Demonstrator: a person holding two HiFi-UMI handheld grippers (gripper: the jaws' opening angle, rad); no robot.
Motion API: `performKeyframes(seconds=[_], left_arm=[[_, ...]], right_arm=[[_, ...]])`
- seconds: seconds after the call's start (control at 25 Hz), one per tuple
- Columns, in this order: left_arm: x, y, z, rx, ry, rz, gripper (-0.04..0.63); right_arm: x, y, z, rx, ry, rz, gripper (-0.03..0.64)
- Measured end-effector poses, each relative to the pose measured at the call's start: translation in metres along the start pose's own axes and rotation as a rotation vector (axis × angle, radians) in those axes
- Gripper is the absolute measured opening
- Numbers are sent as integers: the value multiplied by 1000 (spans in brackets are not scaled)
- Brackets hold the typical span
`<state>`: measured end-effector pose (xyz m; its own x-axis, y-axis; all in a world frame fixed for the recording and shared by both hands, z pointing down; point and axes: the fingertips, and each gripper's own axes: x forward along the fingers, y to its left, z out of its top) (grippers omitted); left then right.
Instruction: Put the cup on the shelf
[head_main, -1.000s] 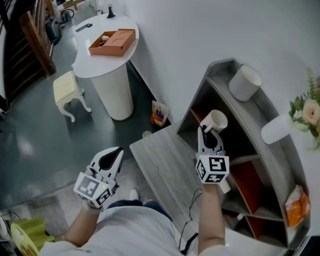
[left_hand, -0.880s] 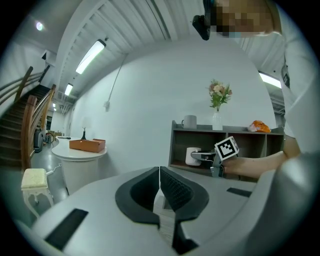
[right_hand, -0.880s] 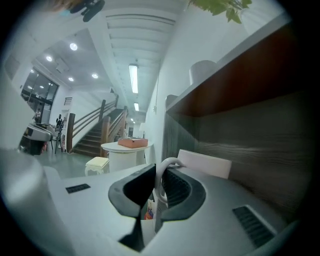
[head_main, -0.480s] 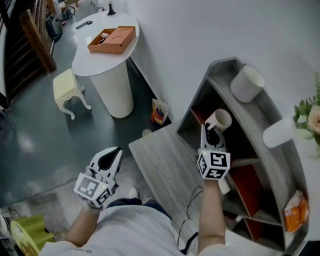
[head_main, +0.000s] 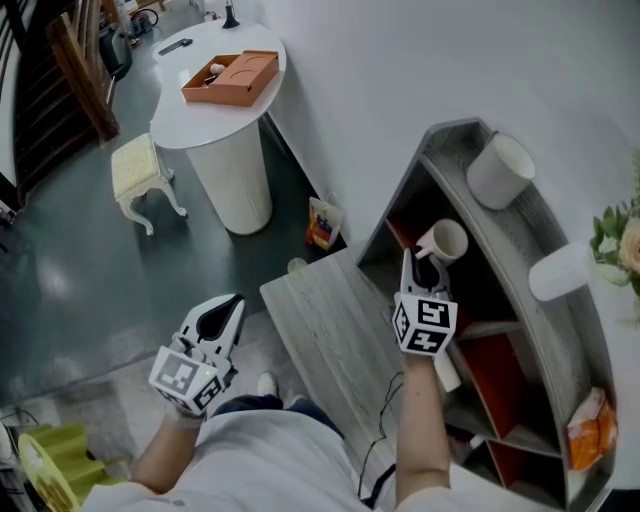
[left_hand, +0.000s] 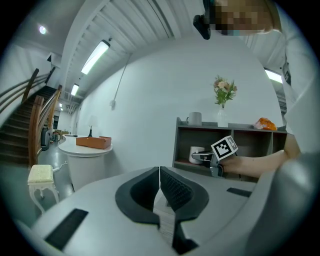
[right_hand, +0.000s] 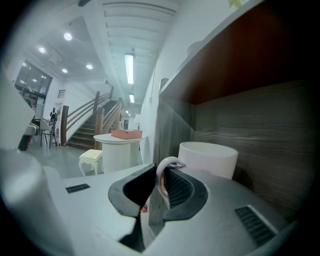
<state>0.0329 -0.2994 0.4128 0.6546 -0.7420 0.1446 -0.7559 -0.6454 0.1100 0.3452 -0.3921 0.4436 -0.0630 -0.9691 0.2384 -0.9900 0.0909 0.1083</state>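
Cup (head_main: 445, 241) is upright just ahead of your right hand-held gripper (head_main: 419, 264), handle pinched, inside the shelf (head_main: 530, 230) bay. Left hand-held gripper (head_main: 218, 318) is pressed together, well behind.

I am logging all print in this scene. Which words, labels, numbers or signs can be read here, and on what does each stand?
No word or number can be read anywhere.
Right marker cube: black-and-white square pattern, no letters.
Left marker cube: the same kind of pattern.
Colourful bag: print too small to read.
Orange packet: too small to read.
Cup: plain white, no print.
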Motion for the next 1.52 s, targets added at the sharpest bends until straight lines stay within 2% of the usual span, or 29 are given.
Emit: performKeyframes(seconds=[0.2,0.44,0.84,1.0,1.2,1.52], left_arm=[[-1,1,0,-7,-6,-1,18],[-6,4,-1,-14,-11,3,18],[-13,5,-1,-17,-19,-15,18],[-20,5,3,-12,-30,-13,18],[-36,14,6,-13,-45,19,18],[-75,31,4,-23,-63,115,18]], right_arm=[[4,-2,0,-11,-1,-21,45],[3,1,-1,9,7,-20,94],[-30,0,-7,65,-14,-71,94],[-47,12,-7,86,-35,-92,94],[-58,61,1,113,-73,1,92],[-62,161,18,99,-113,230,80]])
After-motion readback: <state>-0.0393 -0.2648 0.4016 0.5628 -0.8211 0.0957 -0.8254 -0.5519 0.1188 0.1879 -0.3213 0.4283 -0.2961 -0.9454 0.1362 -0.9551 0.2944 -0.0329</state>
